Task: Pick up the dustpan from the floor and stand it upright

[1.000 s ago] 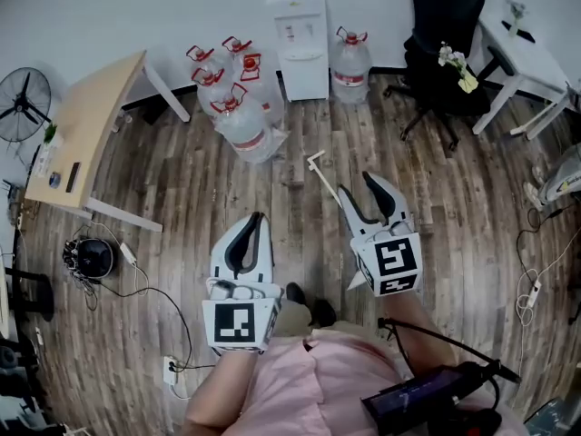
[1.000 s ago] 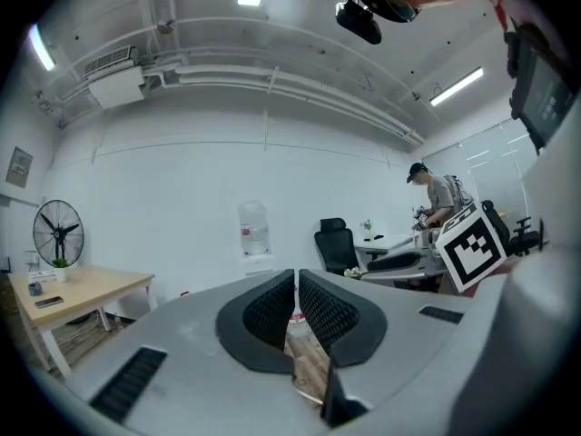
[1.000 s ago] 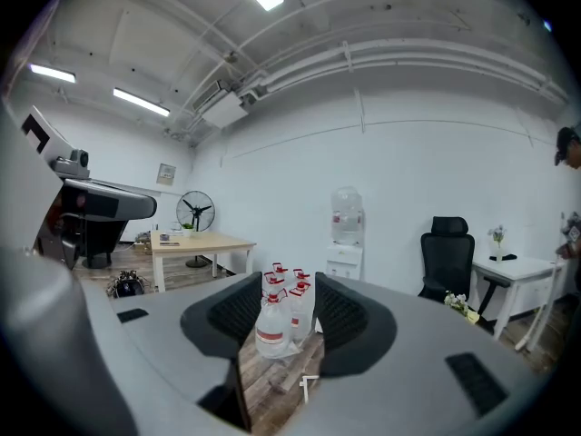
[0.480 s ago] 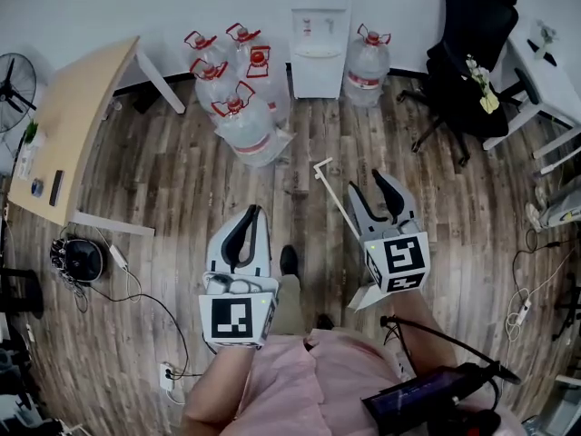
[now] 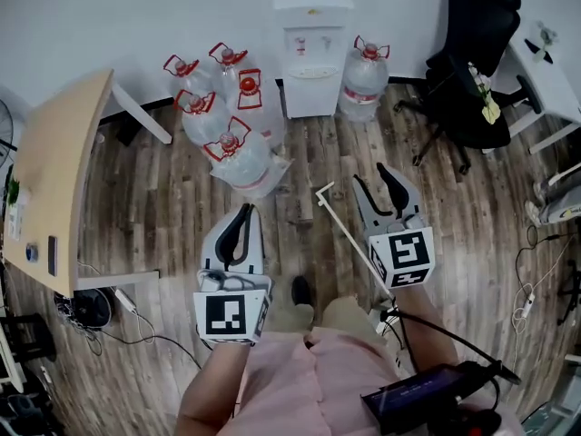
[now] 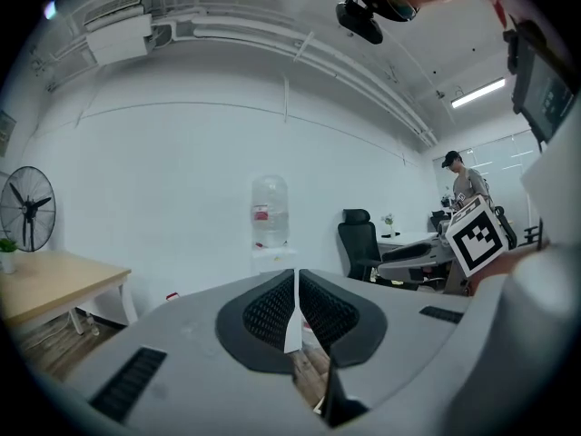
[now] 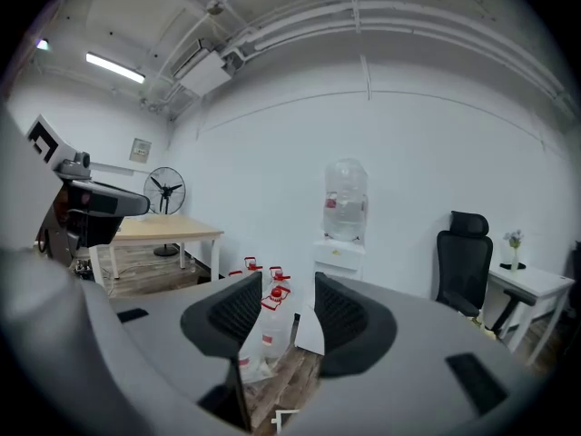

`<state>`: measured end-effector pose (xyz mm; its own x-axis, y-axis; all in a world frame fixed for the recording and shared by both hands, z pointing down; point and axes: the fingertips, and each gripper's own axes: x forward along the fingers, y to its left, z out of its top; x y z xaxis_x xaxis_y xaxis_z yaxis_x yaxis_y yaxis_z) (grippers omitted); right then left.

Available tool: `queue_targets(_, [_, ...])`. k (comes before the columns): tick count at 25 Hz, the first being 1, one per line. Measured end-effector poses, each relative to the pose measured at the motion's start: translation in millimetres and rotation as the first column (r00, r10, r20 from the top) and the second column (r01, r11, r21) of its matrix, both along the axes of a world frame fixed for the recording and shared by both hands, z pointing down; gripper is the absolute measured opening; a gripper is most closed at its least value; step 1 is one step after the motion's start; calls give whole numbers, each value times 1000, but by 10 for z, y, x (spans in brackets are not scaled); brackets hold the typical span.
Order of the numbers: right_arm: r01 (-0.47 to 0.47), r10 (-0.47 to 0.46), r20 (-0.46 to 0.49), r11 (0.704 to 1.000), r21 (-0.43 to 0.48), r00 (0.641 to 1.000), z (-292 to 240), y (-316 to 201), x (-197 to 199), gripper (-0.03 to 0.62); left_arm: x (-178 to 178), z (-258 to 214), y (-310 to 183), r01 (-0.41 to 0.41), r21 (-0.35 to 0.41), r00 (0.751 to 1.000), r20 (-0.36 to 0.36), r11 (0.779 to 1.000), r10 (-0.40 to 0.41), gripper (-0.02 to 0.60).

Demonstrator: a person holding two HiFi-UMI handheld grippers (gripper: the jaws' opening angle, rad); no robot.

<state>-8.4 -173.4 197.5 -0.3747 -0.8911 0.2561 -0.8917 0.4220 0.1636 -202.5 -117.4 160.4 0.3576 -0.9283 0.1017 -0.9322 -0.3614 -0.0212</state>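
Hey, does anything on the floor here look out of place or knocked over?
Yes. The dustpan lies flat on the wood floor, under and to the left of the open right gripper. Its long white handle slants toward the water jugs instead of standing upright.

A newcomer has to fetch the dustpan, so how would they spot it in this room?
From the white water dispenser at the wall, come down the wooden floor toward the person. The dustpan shows as a thin white handle slanting down under the right gripper, its pan hidden. Unlike the round red-capped water jugs nearby, it is a straight rod.
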Motion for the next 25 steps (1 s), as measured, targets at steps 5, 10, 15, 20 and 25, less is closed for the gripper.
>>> queue_targets(5, [-22, 22, -2, 1000, -17, 1000, 39, -334, 49, 182, 31, 3, -449, -28, -9, 1000, 9, 1000, 28, 25])
queue_targets(10, [-20, 20, -5, 998, -66, 1000, 249, -673, 154, 181, 129, 114, -884, -46, -47, 999, 20, 998, 47, 25])
queue_targets(15, [10, -12, -10, 990, -141, 1000, 716, -1041, 247, 181, 220, 440, -1311, -46, -73, 998, 34, 996, 48, 25])
queue_targets(20, [44, -48, -14, 976, -212, 999, 1325, -1282, 307, 181, 343, 1016, -1561, -41, -143, 998, 45, 989, 48, 25])
queue_targets(25, [77, -90, -28, 949, -306, 996, 2080, -1419, 292, 181, 468, 1674, -1713, -53, -222, 997, 42, 974, 64, 25])
